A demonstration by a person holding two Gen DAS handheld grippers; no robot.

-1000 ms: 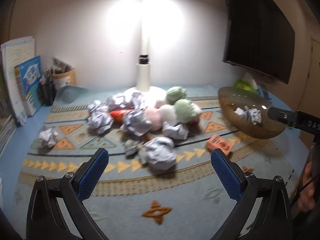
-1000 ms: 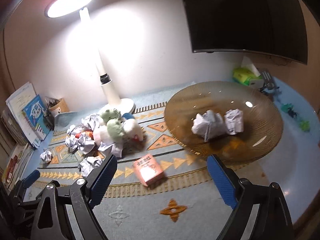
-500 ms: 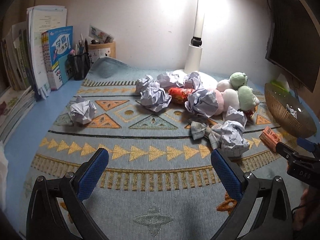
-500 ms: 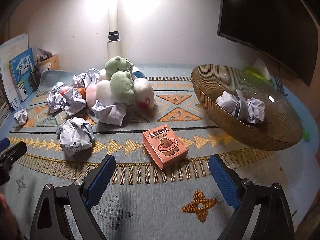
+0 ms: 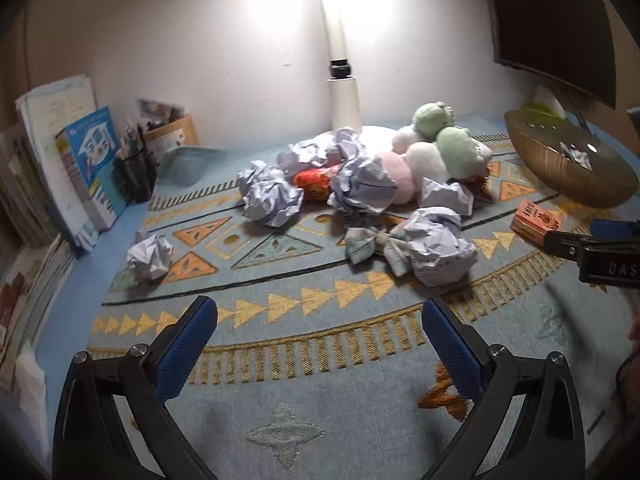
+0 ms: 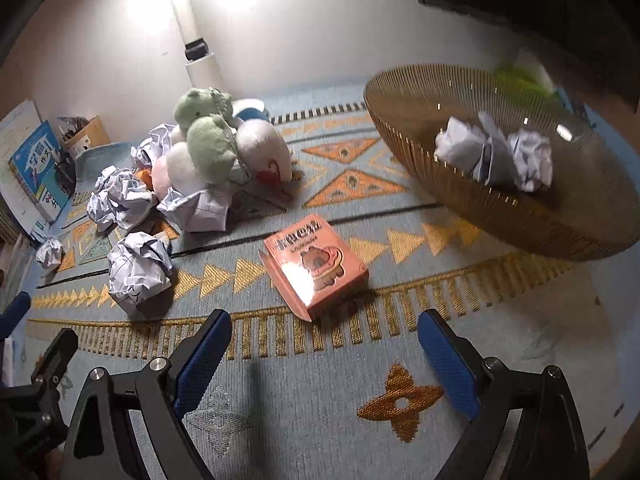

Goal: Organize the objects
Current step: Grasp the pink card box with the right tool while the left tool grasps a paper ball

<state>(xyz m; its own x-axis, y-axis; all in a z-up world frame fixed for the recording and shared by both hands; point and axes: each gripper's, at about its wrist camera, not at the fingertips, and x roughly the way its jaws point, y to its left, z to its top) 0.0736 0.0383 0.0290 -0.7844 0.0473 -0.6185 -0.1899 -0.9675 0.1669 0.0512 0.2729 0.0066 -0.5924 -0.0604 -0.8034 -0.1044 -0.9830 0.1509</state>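
Several crumpled paper balls lie on the patterned rug; the nearest one [image 5: 440, 244] [image 6: 138, 266] sits ahead of my left gripper [image 5: 320, 332], which is open and empty. A lone ball [image 5: 150, 254] lies at the left. Plush toys [image 5: 440, 148] [image 6: 212, 144] are piled in the middle. A pink box [image 6: 316, 260] [image 5: 536, 218] lies just ahead of my right gripper [image 6: 324, 344], open and empty. The gold wire bowl [image 6: 500, 208] [image 5: 560, 176] at the right holds crumpled paper [image 6: 496, 152].
A white lamp post [image 5: 344, 96] stands behind the pile. Books [image 5: 84, 168] and a pen holder [image 5: 136, 172] line the left edge. A dark monitor [image 5: 556, 20] hangs at the back right. A red snack packet [image 5: 314, 184] lies among the paper balls.
Both grippers have swung and settled low over the rug. The right gripper has come closer to the pink box. Both stay open; nothing was picked up.
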